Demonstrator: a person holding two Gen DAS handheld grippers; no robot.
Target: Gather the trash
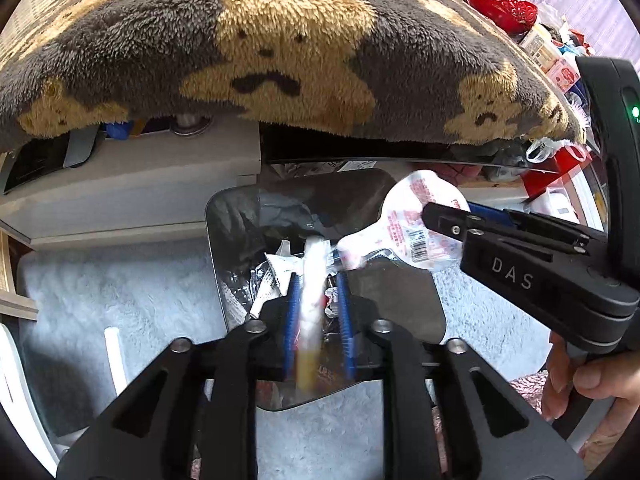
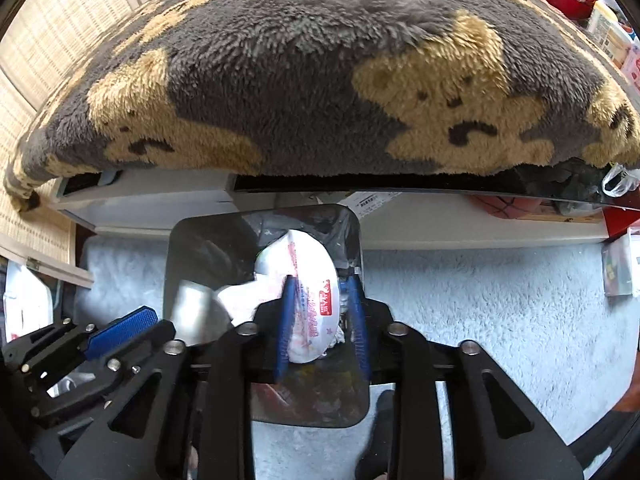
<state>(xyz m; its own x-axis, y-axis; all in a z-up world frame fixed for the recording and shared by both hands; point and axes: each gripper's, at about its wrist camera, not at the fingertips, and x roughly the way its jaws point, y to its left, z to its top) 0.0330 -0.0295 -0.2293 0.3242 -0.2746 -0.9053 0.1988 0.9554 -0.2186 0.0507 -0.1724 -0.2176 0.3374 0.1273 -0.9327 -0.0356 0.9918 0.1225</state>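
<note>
Left wrist view: both tongs (image 1: 318, 312) (image 2: 322, 316) hold wrappers above the bin (image 1: 232, 240).

Trash bin (image 2: 188, 264) on the rug (image 2: 480, 292) before the blanket-draped table (image 2: 320, 80), wrappers (image 1: 276, 272) inside.

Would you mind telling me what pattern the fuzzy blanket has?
The blanket is grey with tan teddy bears, clearest in the left wrist view.

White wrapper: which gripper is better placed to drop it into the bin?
Right. The right gripper holds the white wrapper above the open bin; the left gripper has another piece between its fingers.
</note>
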